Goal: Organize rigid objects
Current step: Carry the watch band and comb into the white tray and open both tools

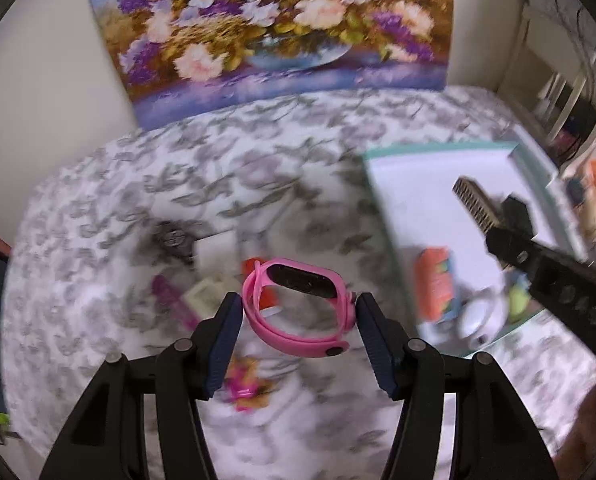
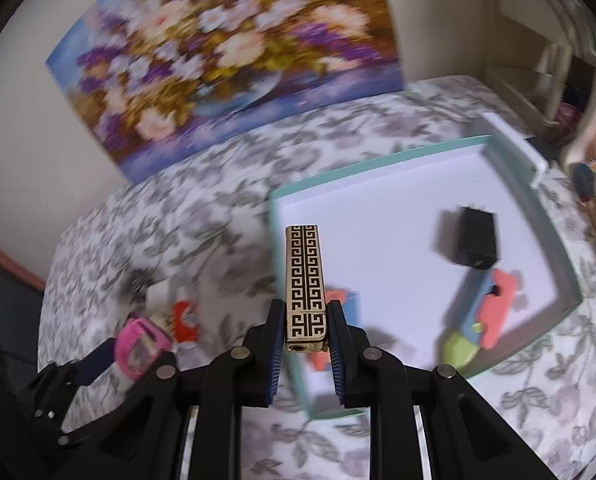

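Note:
My left gripper [image 1: 298, 304] is shut on a pink wristband watch [image 1: 298, 308], held above the flowered cloth with its dark face up; the same pink wristband watch [image 2: 138, 346] shows at lower left in the right wrist view. My right gripper [image 2: 305, 312] is shut on a slim gold lighter with a black key pattern [image 2: 304, 280], held over the near left corner of the teal-rimmed white tray [image 2: 554, 240]. From the left wrist view the gold lighter [image 1: 476, 204] hangs over the tray [image 1: 378, 184].
In the tray lie a black box [image 2: 476, 238], an orange and blue piece [image 2: 498, 300] and a lime green piece [image 2: 458, 350]. Loose small items sit on the cloth: a dark watch [image 1: 174, 238], a white block [image 1: 214, 250], a magenta stick [image 1: 174, 300]. A flower painting [image 1: 282, 28] leans on the wall.

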Demonstrator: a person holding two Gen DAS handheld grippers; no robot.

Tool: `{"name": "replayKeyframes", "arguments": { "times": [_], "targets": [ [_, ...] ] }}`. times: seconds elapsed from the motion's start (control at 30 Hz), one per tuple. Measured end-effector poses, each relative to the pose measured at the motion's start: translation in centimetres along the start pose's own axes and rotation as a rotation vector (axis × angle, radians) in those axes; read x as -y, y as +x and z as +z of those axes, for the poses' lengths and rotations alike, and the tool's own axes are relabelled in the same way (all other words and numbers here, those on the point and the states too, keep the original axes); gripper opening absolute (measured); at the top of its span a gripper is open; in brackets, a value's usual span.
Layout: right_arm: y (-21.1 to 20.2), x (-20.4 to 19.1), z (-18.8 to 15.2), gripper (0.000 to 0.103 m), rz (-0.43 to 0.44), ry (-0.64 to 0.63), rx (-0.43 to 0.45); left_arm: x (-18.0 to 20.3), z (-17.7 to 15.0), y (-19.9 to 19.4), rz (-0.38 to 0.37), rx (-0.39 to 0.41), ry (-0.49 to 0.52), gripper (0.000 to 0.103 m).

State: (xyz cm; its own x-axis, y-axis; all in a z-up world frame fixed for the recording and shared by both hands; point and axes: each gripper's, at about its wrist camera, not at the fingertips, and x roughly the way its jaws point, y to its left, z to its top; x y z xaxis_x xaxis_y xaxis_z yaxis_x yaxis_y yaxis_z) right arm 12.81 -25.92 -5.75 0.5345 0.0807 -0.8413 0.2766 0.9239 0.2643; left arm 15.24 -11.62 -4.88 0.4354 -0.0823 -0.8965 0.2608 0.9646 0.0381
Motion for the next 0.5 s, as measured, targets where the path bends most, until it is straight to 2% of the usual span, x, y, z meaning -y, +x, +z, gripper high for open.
{"name": "replayKeyframes", "arguments": {
  "times": [0.13,0.37,0.5],
  "targets": [
    [0.2,2.7,0.6,0.022,-0.089,0.033,0.015,2.2,0.8,0.7,-0.094,0.002,-0.027,0.061],
    [0.5,8.0,1.3,0.023,-0.165,0.136,0.019,7.1,1.6,1.4,-0.088,0.026,0.069,0.061],
    [0.5,9.2,1.3,0.023,-0.168,0.164,0.017,9.0,1.9,2.2,-0.085,0.030,0.101,0.061]
  ]
}}
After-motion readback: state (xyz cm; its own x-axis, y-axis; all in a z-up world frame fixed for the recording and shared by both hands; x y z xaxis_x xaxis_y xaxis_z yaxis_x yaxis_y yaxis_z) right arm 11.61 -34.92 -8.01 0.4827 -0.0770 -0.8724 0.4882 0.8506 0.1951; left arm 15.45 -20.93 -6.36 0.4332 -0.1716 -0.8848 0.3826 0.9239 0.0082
